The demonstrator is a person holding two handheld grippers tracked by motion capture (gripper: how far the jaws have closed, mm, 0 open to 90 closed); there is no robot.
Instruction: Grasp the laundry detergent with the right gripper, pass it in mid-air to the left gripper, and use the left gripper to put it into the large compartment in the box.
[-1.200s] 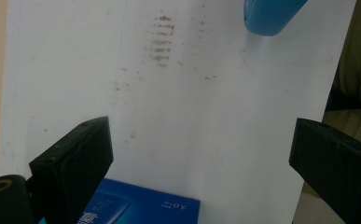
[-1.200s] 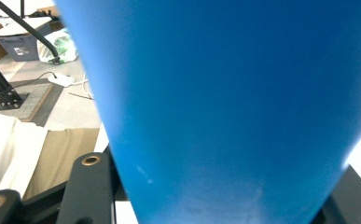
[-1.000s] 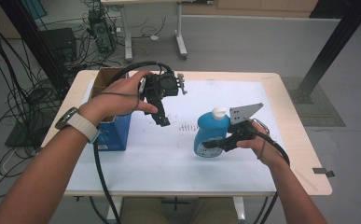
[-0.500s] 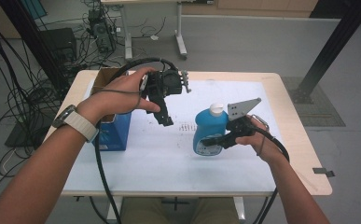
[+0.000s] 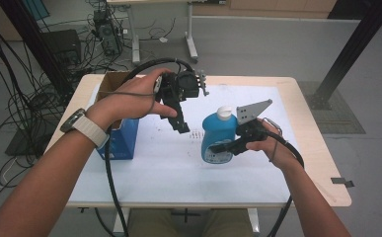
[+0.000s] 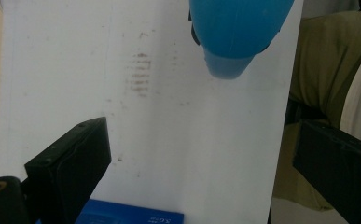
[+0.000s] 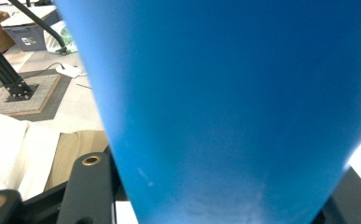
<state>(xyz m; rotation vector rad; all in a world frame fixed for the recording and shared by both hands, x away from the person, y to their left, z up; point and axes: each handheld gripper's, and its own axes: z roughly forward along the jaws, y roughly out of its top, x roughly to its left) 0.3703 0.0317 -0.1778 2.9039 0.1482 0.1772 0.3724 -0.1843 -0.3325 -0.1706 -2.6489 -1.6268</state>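
A person at a white-topped wooden table point(image 5: 144, 173) works with two hand-held grippers on a blue plastic bottle with a white cap point(image 5: 218, 136). The right gripper point(image 5: 218, 147) has its black jaws pinching the bottle's lower body from the person's side. In the right gripper view the blue wall point(image 7: 234, 107) swells up between the two jaws, which press against it on either side. The bottle stands upright, its base on or just above the white sheet; the pictures do not settle which.

The left gripper point(image 5: 181, 123) is held above the table, well apart from the bottle, jaws spread wide and empty. In the left gripper view the bottle point(image 6: 236, 35) lies ahead of the jaws and off toward the far jaw, with the stained white sheet between them. A blue cardboard box point(image 5: 122, 140) stands below and beside the near jaw, its printed edge point(image 6: 127, 218) showing at the bottom of that view. An open brown cardboard carton point(image 5: 112, 81) sits behind it.

By these pictures the grasp looks secured, and that seems the only step done. The white cap remains on, and the free gripper appears poised to come in, perhaps for the cap. Where the bottle is bound cannot be told.
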